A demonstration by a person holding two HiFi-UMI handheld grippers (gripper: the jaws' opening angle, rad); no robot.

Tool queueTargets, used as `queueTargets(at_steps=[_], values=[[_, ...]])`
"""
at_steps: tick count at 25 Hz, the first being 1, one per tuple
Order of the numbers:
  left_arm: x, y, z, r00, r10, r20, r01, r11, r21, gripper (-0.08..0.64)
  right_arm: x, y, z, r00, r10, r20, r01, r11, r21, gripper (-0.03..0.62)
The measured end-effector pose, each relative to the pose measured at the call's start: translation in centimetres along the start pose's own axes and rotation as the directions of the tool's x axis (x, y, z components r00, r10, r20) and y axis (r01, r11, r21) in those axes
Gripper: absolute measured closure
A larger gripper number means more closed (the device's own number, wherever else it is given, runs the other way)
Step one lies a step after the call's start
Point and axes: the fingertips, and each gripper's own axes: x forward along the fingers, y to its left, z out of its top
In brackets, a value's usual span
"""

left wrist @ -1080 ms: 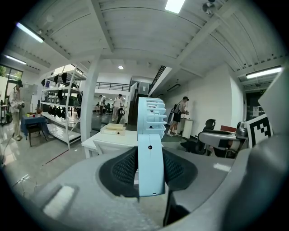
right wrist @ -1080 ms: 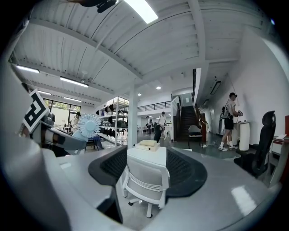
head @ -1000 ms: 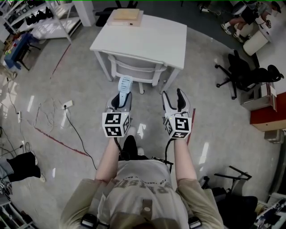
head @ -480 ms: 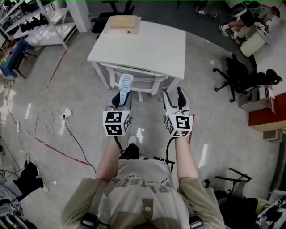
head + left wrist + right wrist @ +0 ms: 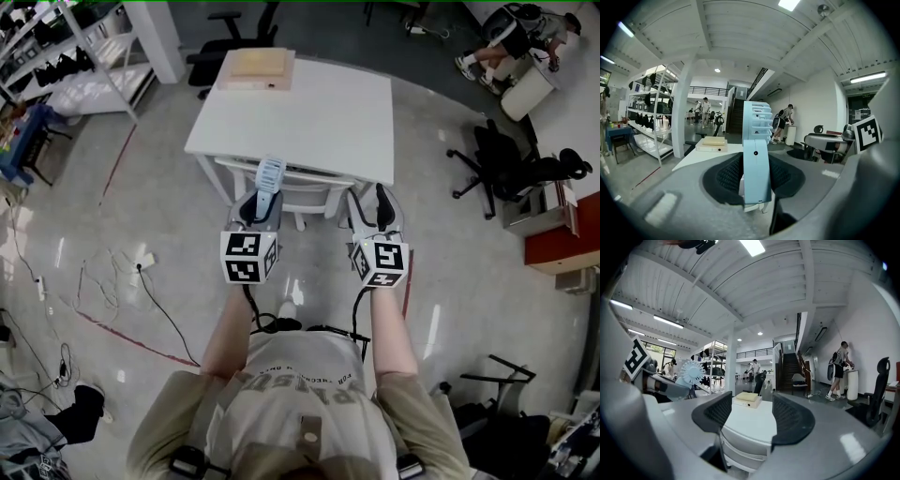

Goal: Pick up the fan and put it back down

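Note:
A light-blue handheld fan (image 5: 268, 176) stands upright in my left gripper (image 5: 260, 208), which is shut on its handle. In the left gripper view the fan (image 5: 756, 154) sits pinched between the two dark pads, its grille head rising above them. My right gripper (image 5: 372, 208) is open and holds nothing; the right gripper view shows only the white table (image 5: 754, 420) between its pads (image 5: 715, 411). The fan (image 5: 689, 372) also shows at the left of that view. Both grippers hover over the floor just before the table's (image 5: 309, 112) near edge.
A white chair (image 5: 300, 192) is tucked under the table. A flat box stack (image 5: 260, 67) lies at the table's far edge. Black office chairs (image 5: 511, 159) stand at the right, shelving (image 5: 84, 56) at the left, cables (image 5: 122, 281) on the floor.
Both grippers have moved forward toward the table, which now lies closer. The fan stays held in the left gripper; the right gripper's jaws stand as before.

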Motion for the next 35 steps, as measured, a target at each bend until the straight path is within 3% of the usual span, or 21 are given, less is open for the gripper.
queueTargets(at_steps=[18, 35], values=[[5.2, 2.9, -0.3, 1.000, -0.010, -0.025, 0.010, 1.000, -0.024, 0.434, 6.0, -1.4, -1.7, 0.999, 0.016, -0.034, -0.015, 0.999, 0.041, 0.341], [15.9, 5.7, 0.7, 0.996, 0.077, -0.054, -0.080, 0.995, -0.055, 0.434, 16.5, -7.1, -4.2, 0.993, 0.089, -0.081, -0.085, 0.995, 0.056, 0.341]])
